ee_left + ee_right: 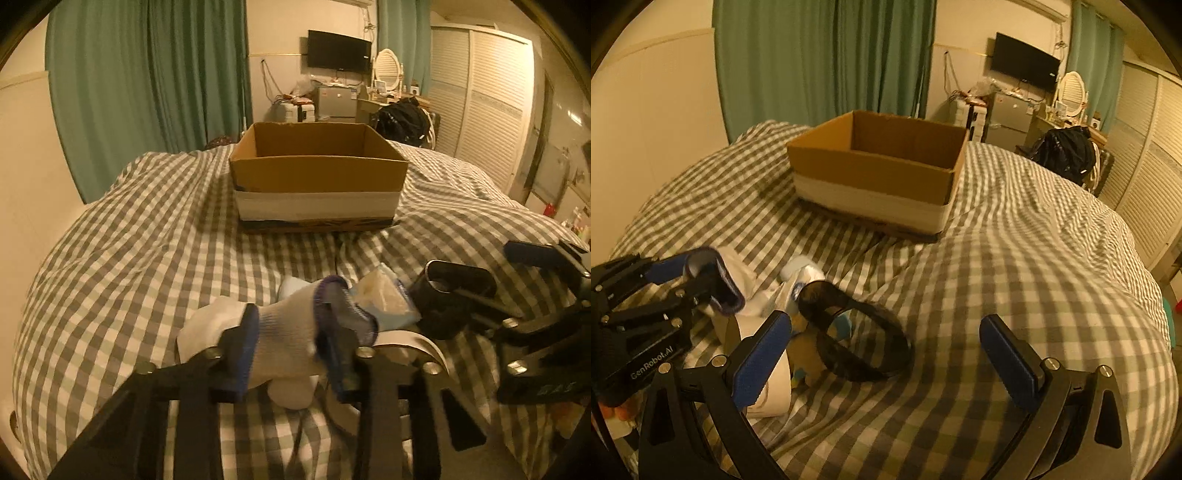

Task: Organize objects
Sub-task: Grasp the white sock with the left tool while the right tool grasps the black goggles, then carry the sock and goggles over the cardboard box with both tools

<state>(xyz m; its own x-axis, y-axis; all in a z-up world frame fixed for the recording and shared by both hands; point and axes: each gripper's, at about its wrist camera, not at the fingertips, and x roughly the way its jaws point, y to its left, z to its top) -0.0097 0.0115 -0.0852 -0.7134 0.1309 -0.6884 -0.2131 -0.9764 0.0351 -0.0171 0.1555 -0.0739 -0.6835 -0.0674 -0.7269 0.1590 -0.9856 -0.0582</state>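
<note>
1 cardboard box [317, 173], open top, sits on the checked bedspread [129, 240] toward the far side, well apart from both grippers; its inside shows no contents from these angles. Left gripper [291, 339]: 2 blue-padded fingers pinching 1 white knit glove [288, 325] w/ a purple-edged cuff, held just above the bed nr the clutter pile. Right gripper [882, 350]: 2 fingers spread wide, nothing between the pads, hovering over 1 pr of dark sunglasses [857, 332] lying on the bedspread; the left pad is just beside the glasses' frame. Pile beside the glasses: 1 roll of white tape [764, 369], 1 clear plastic packet [384, 295] w/ white contents, 1 small yellow-and-blue item, partly hidden, can't tell what it is. 1 dark TV [339, 51] on the far wall.
</note>
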